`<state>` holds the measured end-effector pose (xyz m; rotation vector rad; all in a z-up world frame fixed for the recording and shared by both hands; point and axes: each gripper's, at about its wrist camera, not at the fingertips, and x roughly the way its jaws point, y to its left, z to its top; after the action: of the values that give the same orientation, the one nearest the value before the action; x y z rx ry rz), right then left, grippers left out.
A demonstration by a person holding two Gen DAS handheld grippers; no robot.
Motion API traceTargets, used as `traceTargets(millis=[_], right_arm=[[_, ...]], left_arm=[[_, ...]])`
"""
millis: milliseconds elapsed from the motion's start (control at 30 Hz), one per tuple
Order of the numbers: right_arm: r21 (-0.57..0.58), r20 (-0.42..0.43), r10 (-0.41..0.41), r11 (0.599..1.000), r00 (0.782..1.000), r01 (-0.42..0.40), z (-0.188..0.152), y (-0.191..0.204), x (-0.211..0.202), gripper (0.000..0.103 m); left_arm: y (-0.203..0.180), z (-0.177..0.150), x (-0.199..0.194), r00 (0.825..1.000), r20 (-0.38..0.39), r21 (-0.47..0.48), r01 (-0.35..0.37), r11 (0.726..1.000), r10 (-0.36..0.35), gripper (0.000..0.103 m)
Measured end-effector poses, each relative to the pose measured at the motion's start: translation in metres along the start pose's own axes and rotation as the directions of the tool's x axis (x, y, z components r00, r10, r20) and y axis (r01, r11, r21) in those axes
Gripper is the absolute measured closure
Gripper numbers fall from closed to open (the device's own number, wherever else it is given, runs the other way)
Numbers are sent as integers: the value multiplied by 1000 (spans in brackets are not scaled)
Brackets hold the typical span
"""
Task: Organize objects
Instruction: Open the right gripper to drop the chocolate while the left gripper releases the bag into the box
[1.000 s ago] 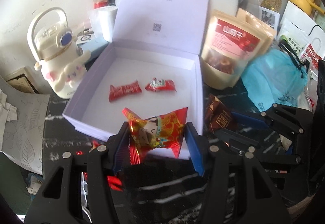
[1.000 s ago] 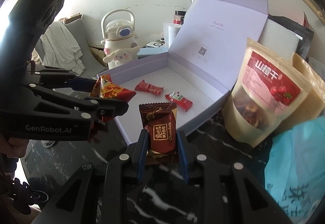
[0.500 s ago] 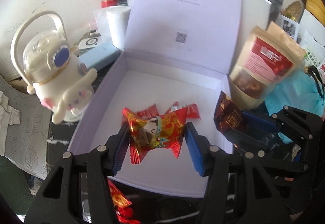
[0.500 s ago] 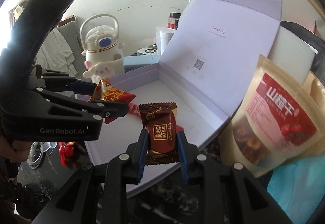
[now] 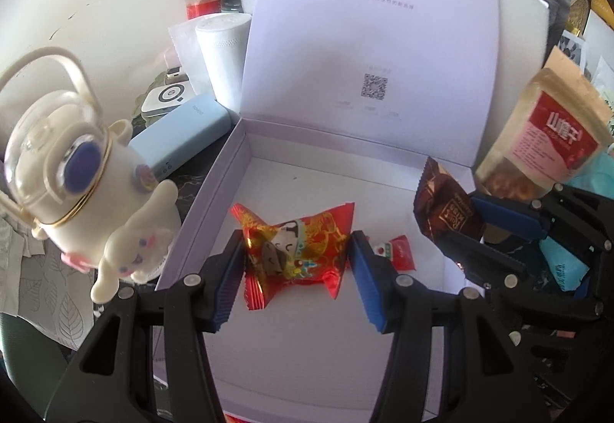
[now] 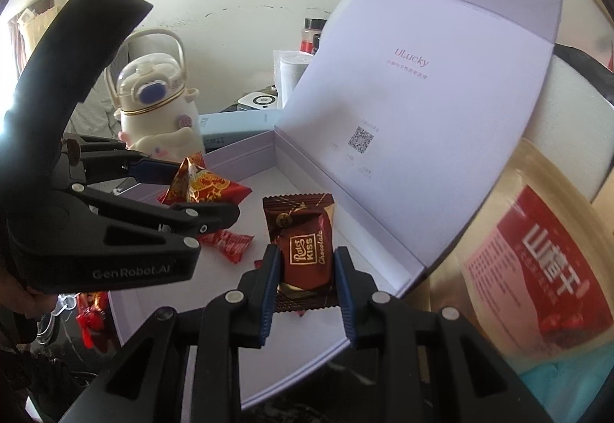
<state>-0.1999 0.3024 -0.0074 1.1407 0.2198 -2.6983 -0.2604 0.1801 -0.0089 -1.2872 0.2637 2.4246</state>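
The crinkled red-and-gold foil candy (image 5: 297, 248) sat pinched between the blue pads of the left gripper (image 5: 297, 261), its jaws closed onto the wrapper's two sides. A second earlier that candy had hung at the near rim of the shallow lavender cardboard gift box (image 5: 226, 173); now it was over the white box floor, well inside the walls. The brown Ratet Kiss chocolate packet (image 6: 305, 250) had made the same trip: the right gripper (image 6: 305, 269), jaws narrowed onto its lower half, had carried it from outside the box's front corner to above the floor near the hinged lid (image 6: 403, 85). Two small red-wrapped sweets (image 6: 226, 244) already lay on the floor beneath, one partly hidden behind the left gripper. Both carries looked essentially done, so the step in hand was likely the release; lowering first would keep the light wrappers from bouncing. The cream cartoon-dog water bottle (image 5: 76, 189) stood just outside the box's left wall.
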Motion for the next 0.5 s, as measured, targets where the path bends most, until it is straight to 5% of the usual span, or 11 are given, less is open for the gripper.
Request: traceTargets(millis=[500], right_arm=[[-17,-34,-13,1000,999,12,12,-2,34,75]], left_arm=[[3,14,35,999,-45,29,-22,999,23,51]])
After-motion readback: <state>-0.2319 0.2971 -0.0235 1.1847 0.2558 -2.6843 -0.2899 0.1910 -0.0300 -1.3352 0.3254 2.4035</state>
